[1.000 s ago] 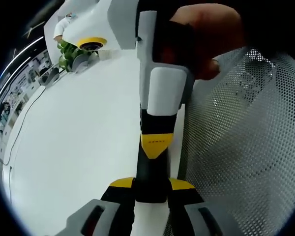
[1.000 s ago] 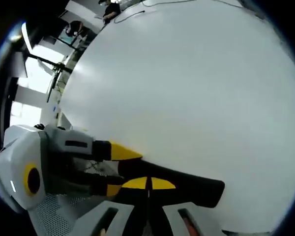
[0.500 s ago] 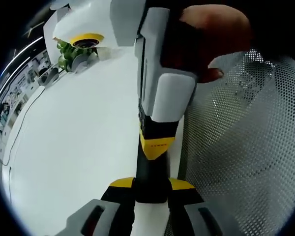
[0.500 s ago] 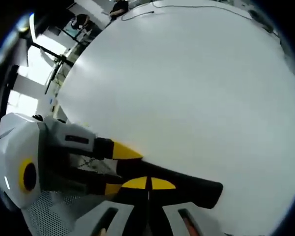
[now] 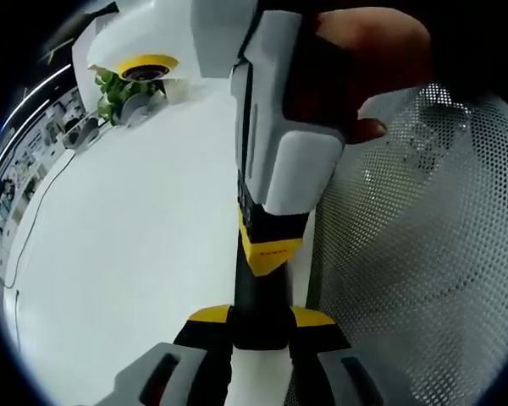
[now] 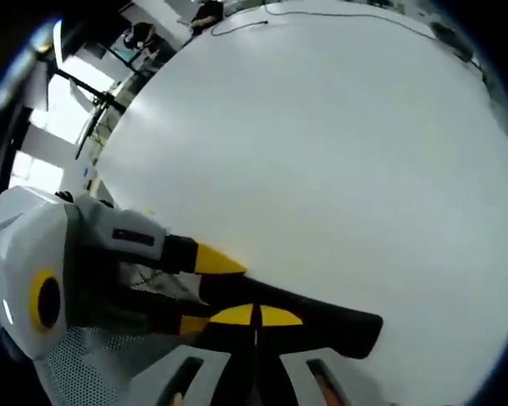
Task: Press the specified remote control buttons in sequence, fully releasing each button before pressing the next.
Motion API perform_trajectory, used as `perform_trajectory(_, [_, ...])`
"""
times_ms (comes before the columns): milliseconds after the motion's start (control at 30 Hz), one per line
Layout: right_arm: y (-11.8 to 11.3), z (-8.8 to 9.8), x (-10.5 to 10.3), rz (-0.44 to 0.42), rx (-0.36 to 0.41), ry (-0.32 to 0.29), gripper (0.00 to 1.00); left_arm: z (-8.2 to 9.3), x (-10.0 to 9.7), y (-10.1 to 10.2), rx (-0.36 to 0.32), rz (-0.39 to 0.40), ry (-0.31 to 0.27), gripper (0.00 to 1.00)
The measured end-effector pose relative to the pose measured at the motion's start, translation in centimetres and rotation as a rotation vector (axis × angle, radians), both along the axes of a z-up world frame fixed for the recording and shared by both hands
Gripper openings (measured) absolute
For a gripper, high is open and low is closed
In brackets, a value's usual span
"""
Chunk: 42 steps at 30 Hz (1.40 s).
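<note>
A slim black remote control (image 5: 258, 292) stands between the yellow-tipped jaws of my left gripper (image 5: 260, 317), which is shut on its near end. My right gripper (image 5: 271, 245) comes down from the top, held by a hand (image 5: 364, 51), and its yellow tip rests on the remote's face. In the right gripper view my right gripper (image 6: 256, 315) has its jaws together on the remote control (image 6: 330, 326). The remote runs across from the left gripper (image 6: 205, 292) at the left. The buttons are hidden.
A white table (image 5: 135, 237) spreads under both grippers, also seen as the white table (image 6: 322, 152). A white perforated mesh surface (image 5: 423, 254) lies to the right. A green plant (image 5: 110, 89) and a thin cable (image 5: 34, 220) sit near the far edge.
In the left gripper view the right gripper has come a little lower and closer along the remote. The left gripper's hold has not changed.
</note>
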State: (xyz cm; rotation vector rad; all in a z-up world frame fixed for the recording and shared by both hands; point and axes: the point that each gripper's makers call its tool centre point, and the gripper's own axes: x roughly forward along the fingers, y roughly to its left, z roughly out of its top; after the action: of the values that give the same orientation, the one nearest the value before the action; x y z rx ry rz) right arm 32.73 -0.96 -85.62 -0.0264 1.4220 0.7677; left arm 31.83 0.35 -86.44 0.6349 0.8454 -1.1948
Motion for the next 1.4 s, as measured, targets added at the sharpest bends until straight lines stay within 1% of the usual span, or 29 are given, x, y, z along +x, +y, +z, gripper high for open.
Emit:
perform_trajectory(133, [0.0,0.2,0.0,-0.017,0.009,0.019,0.0,0.0,-0.1,0.0,-0.003,-0.006,-0.005,0.25])
perform_trajectory(167, [-0.1,0.3,0.1,-0.023,0.012,0.012,0.0,0.0,-0.1,0.0,-0.004,-0.006,-0.005,0.25])
perform_trajectory(200, [-0.1,0.8,0.5,-0.037,0.02,-0.01,0.0,0.0,-0.1,0.0,-0.003,-0.003,-0.005,0.25])
perform_trajectory(233, [0.1,1.3,1.3,-0.056,0.04,-0.051,0.0,0.0,-0.1,0.0,-0.001,-0.003,-0.003,0.25])
perform_trajectory(267, [0.4,2.4,2.4,-0.081,0.079,-0.119,0.0,0.1,-0.1,0.0,0.001,-0.004,-0.003,0.25])
perform_trajectory(333, [0.5,4.5,4.0,-0.13,0.142,-0.214,0.0,0.0,0.0,0.0,0.002,-0.006,-0.005,0.25])
perform_trajectory(367, [0.3,5.2,4.5,-0.153,0.157,-0.251,0.0,0.0,0.0,0.0,0.001,-0.004,-0.004,0.25])
perform_trajectory(400, [0.1,6.4,5.4,-0.172,0.177,-0.319,0.0,0.0,0.0,0.0,0.002,-0.002,-0.003,0.25])
perform_trajectory(467, [-0.2,8.1,6.2,-0.194,0.204,-0.397,0.0,0.0,0.0,0.0,0.002,0.001,-0.004,0.25])
perform_trajectory(500, [-0.1,9.1,6.4,-0.214,0.239,-0.43,0.0,0.0,0.0,0.0,0.001,0.002,-0.004,0.25])
perform_trajectory(533, [0.1,10.9,6.4,-0.225,0.299,-0.483,0.0,0.0,0.0,0.0,0.0,0.0,-0.005,0.25])
perform_trajectory(567, [-0.1,11.9,6.5,-0.235,0.307,-0.521,0.0,0.0,0.0,0.0,0.001,0.001,-0.005,0.25])
perform_trajectory(600, [-0.8,13.1,6.7,-0.235,0.294,-0.587,0.0,0.0,0.0,0.0,0.002,0.002,-0.006,0.25])
perform_trajectory(667, [-1.6,14.9,7.0,-0.232,0.27,-0.695,0.0,0.0,0.0,0.0,0.004,0.003,-0.005,0.25])
perform_trajectory(700, [-2.4,15.7,6.9,-0.228,0.233,-0.744,0.0,0.0,0.0,-0.1,0.007,0.004,-0.005,0.25])
perform_trajectory(733, [-3.0,16.2,6.8,-0.233,0.208,-0.77,0.0,0.0,-0.1,-0.1,0.007,0.008,-0.005,0.25])
perform_trajectory(800, [-4.1,17.6,6.3,-0.264,0.19,-0.816,0.0,0.0,0.0,-0.1,0.0,0.02,-0.004,0.25])
perform_trajectory(900, [-6.0,19.1,5.1,-0.336,0.156,-0.852,0.0,0.0,-0.1,-0.2,0.009,0.028,-0.006,0.25])
perform_trajectory(933, [-6.7,19.9,4.7,-0.354,0.144,-0.89,0.0,0.1,-0.1,-0.3,0.015,0.038,-0.004,0.25])
perform_trajectory(1000, [-7.9,20.8,3.8,-0.385,0.111,-0.94,0.0,0.0,-0.1,-0.4,0.025,0.045,-0.003,0.25])
perform_trajectory(1067, [-8.6,21.5,2.9,-0.424,0.119,-0.957,0.0,0.0,-0.1,-0.4,0.03,0.058,-0.002,0.25])
perform_trajectory(1100, [-8.7,22.0,2.8,-0.441,0.133,-0.98,0.0,0.0,-0.1,-0.3,0.03,0.063,-0.003,0.25])
perform_trajectory(1133, [-9.1,22.0,2.3,-0.476,0.131,-0.977,0.1,0.0,-0.1,-0.3,0.031,0.062,-0.003,0.25])
perform_trajectory(1167, [-9.4,22.2,2.2,-0.501,0.139,-0.993,0.16,0.0,0.0,-0.3,0.031,0.063,-0.002,0.25])
perform_trajectory(1200, [-9.9,22.4,1.9,-0.528,0.139,-1.022,0.2,0.0,0.0,-0.3,0.03,0.065,-0.001,0.25])
perform_trajectory(1233, [-10.6,22.4,1.6,-0.537,0.102,-1.058,0.27,0.0,0.0,-0.3,0.028,0.068,-0.002,0.25])
perform_trajectory(1300, [-11.8,21.9,1.3,-0.53,0.019,-1.104,0.33,0.0,0.0,-0.3,0.023,0.081,-0.003,0.25])
perform_trajectory(1367, [-12.3,21.6,1.3,-0.534,-0.016,-1.122,0.37,0.0,0.1,-0.3,0.027,0.075,-0.003,0.25])
perform_trajectory(1400, [-12.4,21.4,1.3,-0.539,-0.03,-1.12,0.39,0.0,0.1,-0.3,0.034,0.074,-0.001,0.25])
